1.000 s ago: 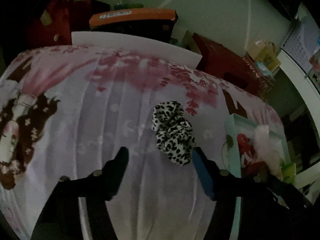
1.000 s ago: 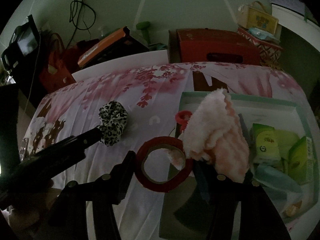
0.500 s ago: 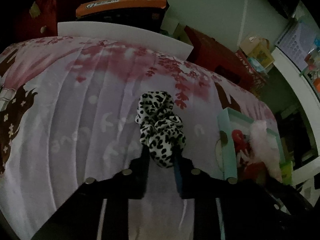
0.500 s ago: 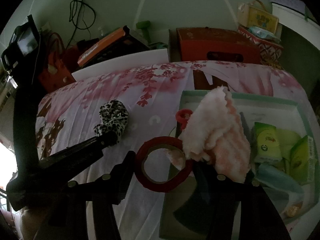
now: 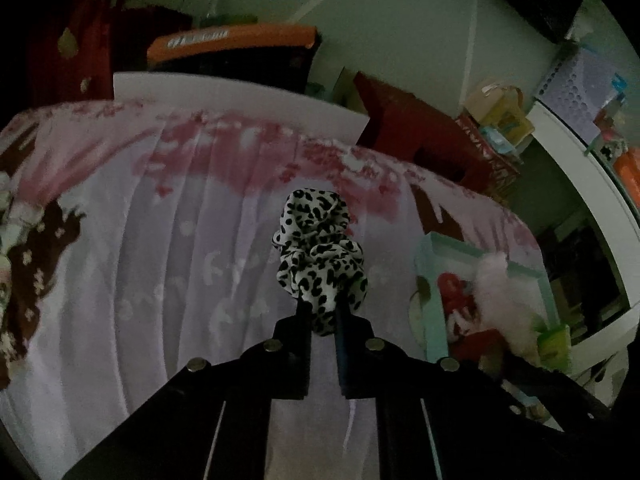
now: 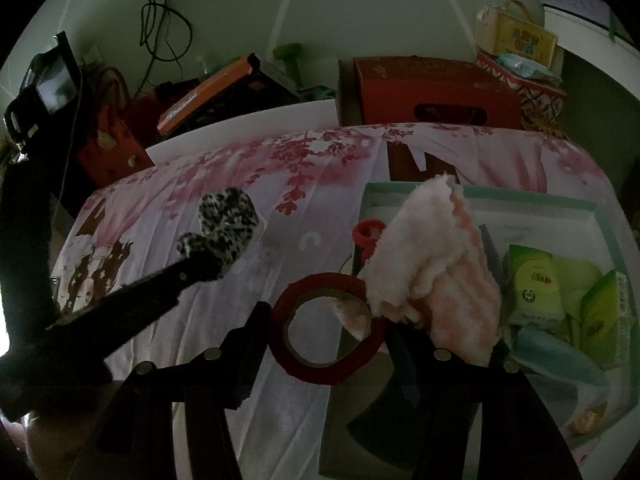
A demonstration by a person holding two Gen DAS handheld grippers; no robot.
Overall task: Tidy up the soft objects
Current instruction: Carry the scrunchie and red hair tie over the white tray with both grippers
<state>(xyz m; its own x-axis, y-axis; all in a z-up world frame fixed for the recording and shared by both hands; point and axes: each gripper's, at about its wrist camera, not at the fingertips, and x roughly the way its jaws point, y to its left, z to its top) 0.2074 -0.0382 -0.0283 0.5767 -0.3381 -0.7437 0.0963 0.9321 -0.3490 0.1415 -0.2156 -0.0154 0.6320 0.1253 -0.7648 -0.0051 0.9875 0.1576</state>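
A black-and-white leopard-print scrunchie [image 5: 320, 248] sits at the tips of my left gripper [image 5: 320, 312], which is shut on its near end above the pink flowered bedsheet [image 5: 160, 240]. The right wrist view shows the same scrunchie [image 6: 228, 220] at the tip of the left gripper [image 6: 204, 268]. My right gripper [image 6: 324, 316] is shut on a red tape roll [image 6: 320, 368] over the near-left corner of a teal box [image 6: 520, 196]. A fluffy pink cloth [image 6: 424, 264] lies against the roll and over the right finger; whether it is pinched too is unclear.
The teal box holds green tissue packs [image 6: 532, 280] and a small red ring [image 6: 364, 234] at its left rim. Behind the bed stand a white board [image 6: 240, 132], a red box [image 6: 432, 88] and an orange-lidded case [image 6: 204, 92]. A white cabinet edge [image 5: 580, 152] runs along the right.
The left jaws went from wide open around the scrunchie to shut on its near end, and the gripper pushed slightly forward. The right gripper and its tape roll have not moved.
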